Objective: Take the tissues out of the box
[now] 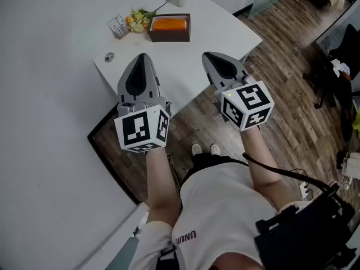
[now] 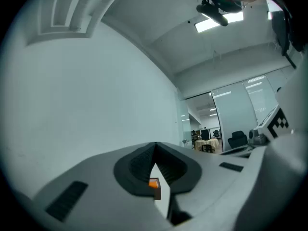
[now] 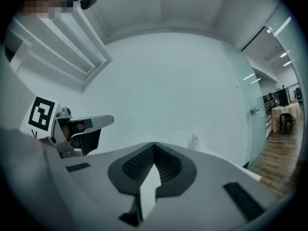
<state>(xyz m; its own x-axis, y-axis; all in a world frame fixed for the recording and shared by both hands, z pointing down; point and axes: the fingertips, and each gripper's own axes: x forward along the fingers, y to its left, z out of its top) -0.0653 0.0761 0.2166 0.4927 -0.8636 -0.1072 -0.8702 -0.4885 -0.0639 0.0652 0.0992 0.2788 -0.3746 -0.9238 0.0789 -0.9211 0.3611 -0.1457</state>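
The left gripper (image 1: 142,56) hovers over the near part of the white table (image 1: 219,24), its jaws together and empty. The brown tissue box (image 1: 169,28) (orange on top) sits ahead of it and slightly to its right, apart from both tips. The right gripper (image 1: 207,54) hangs right of the box, its jaws also closed on nothing.

- Place: office interior.
- White tabletop (image 1: 225,27) standing on a wood-plank floor (image 1: 292,94).
- Glass partition wall (image 2: 236,109); a black swivel chair (image 2: 237,139) and further tables show behind it.
- Ceiling light panel (image 2: 236,18).
- Plain white wall (image 3: 168,90).
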